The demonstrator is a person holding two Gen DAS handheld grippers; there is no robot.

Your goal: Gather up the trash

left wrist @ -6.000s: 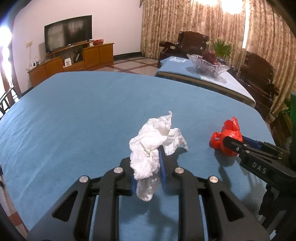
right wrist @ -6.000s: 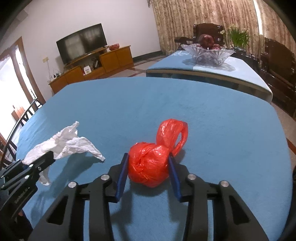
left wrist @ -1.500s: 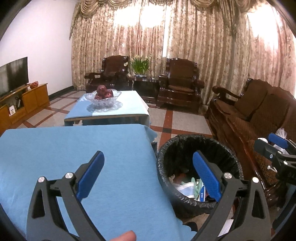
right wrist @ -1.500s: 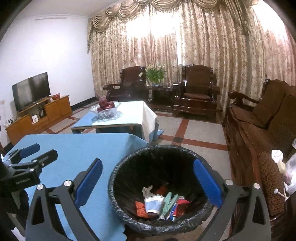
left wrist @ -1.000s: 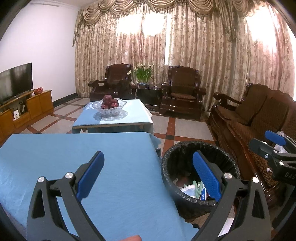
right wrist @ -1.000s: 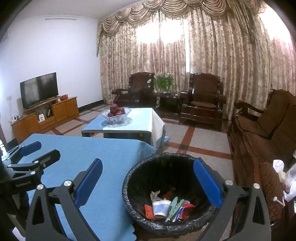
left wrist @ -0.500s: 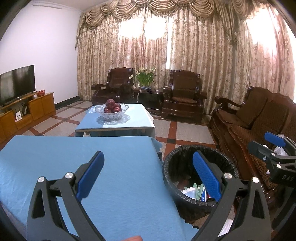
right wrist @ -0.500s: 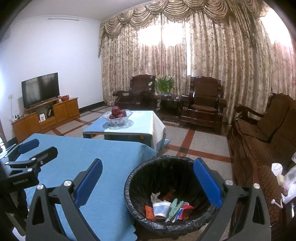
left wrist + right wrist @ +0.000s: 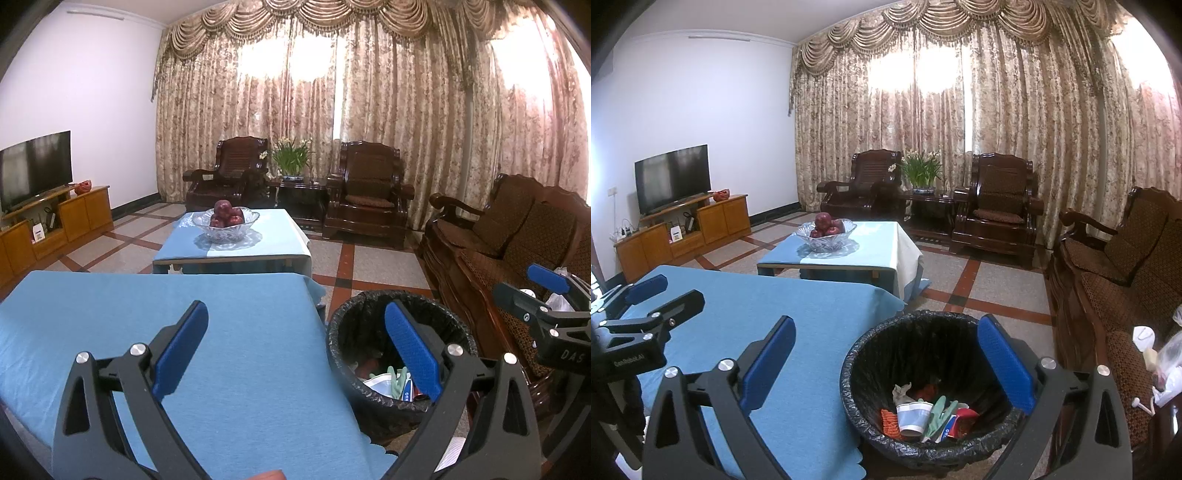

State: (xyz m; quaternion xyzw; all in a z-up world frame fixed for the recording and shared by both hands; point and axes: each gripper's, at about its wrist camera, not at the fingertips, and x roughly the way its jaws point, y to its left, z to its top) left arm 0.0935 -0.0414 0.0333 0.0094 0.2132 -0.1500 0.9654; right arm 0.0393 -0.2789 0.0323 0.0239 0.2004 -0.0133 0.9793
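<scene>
I see the blue-covered bench [image 9: 240,332], and the black-lined trash bin [image 9: 886,347] just beside its corner, holding a paper cup [image 9: 913,416] and other scraps. My left gripper [image 9: 295,347] and right gripper [image 9: 886,362] both gape wide, empty.

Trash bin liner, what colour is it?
Black, on the trash bin liner; it shows best in the right wrist view.
</scene>
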